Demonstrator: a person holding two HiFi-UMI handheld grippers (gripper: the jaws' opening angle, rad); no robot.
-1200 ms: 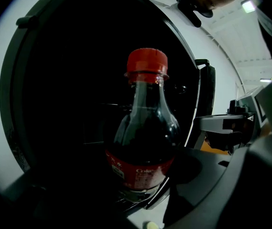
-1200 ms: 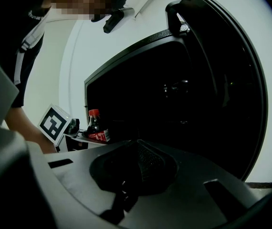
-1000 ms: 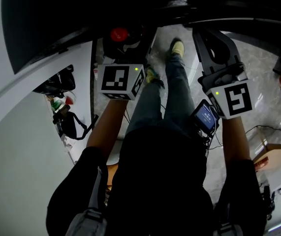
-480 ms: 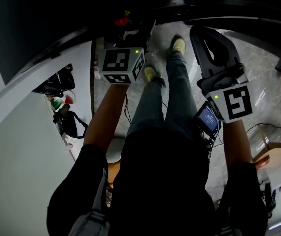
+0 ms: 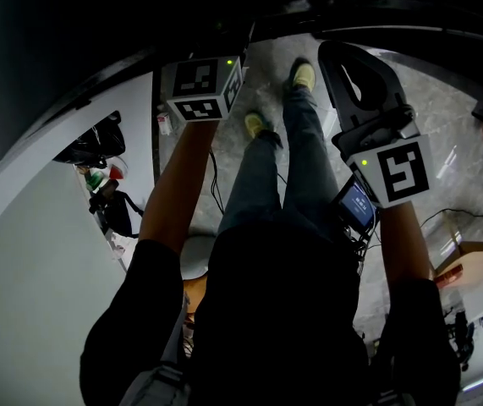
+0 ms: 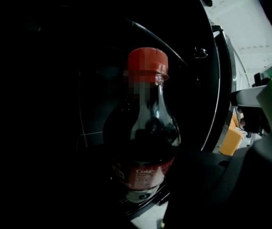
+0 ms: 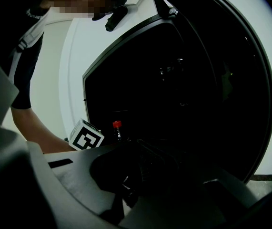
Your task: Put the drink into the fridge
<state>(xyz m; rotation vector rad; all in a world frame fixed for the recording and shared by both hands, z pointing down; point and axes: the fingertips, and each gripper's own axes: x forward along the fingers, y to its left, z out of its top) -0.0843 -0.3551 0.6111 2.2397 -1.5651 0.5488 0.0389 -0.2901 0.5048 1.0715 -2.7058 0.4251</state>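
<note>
- Red cap point(image 6: 147, 63) on top, dark cola inside: the bottle point(image 6: 144, 147) stands upright between the jaws of the left gripper point(image 6: 141, 194), which is clamped on its lower body near the label.
- Behind the bottle lies the black inside of the fridge point(image 7: 183, 80). The left gripper view shows thin shelf wires under the bottle's base, but it is too dark to tell whether the base touches them.
- From the right gripper view, the bottle and the left gripper's marker cube point(image 7: 85, 136) sit at the lower left edge of the fridge opening, so the drink looks to be at or just inside the threshold.
- The right gripper point(image 5: 351, 62) hangs apart over the floor point(image 5: 436, 125), its jaws together with nothing between them; it has no part in the carry.
- Progress, as I judge it: the pick-up and the carry to the fridge are done, and the opening is clear for the bottle.
- Left to do: 1 push deeper onto a shelf, setting the bottle down upright, letting go, drawing the gripper out, and likely closing the door.
</note>
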